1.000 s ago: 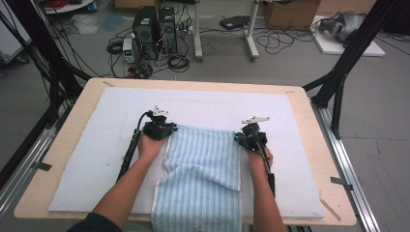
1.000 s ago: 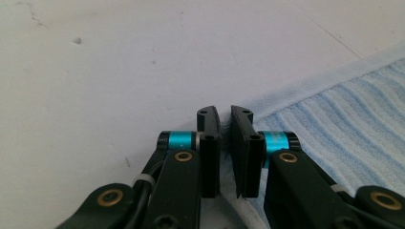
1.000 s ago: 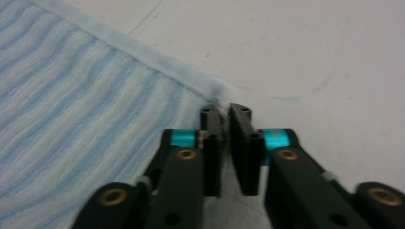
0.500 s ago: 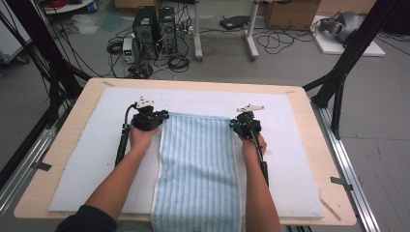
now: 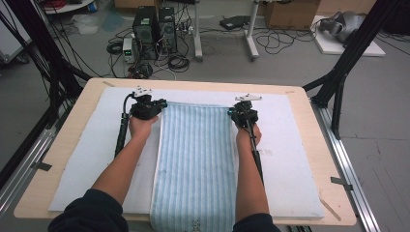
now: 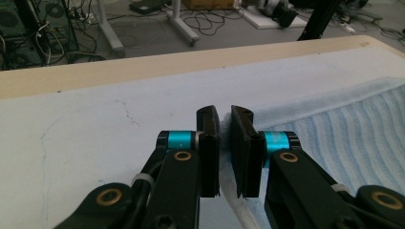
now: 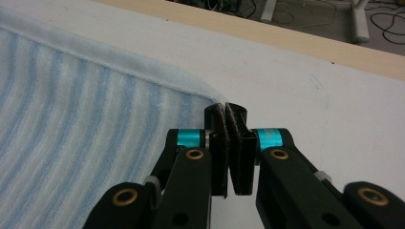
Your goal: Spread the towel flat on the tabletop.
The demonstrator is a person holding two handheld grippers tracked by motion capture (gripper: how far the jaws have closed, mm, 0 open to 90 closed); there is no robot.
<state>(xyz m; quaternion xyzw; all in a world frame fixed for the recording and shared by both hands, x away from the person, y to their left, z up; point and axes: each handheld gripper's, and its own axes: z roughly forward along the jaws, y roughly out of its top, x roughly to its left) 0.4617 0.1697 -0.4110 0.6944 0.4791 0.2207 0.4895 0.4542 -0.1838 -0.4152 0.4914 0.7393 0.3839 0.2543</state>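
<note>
Towel: a pale blue striped towel (image 5: pixel 196 164) lies flat on the white mat (image 5: pixel 77 159) that covers the worktop (image 5: pixel 300 94), about midway between the left and right edges.
Long axis: it runs from the far edge of the worktop toward the near edge; the stripes run the same way.
Far end: the far hem lies straight across, close to the far edge of the mat, and stretches between the two tongs.
Near end: the towel passes over the near edge of the worktop and hangs down there.
Left far corner: it sits at the left tongs (image 5: pixel 153 107); in the left gripper view the towel's (image 6: pixel 344 138) edge runs in under the right jaw.
Left tongs: in the left gripper view the left tongs (image 6: pixel 224 117) show a narrow gap between the jaws, which have just been opening a little; whether the pads press on the cloth low in the gap cannot be told.
Right far corner: in the right gripper view the rounded corner of the towel (image 7: pixel 81 109) ends right at the jaw tips.
Right tongs: the right tongs (image 7: pixel 225 110) have jaws pressed together with no gap, tips at the corner; whether cloth is pinched cannot be told. In the high view the right tongs (image 5: pixel 240 113) sit at the towel's right far corner.
Hands: each tongs is held from behind by a hand, the forearms lying along the towel's two long sides.
</note>
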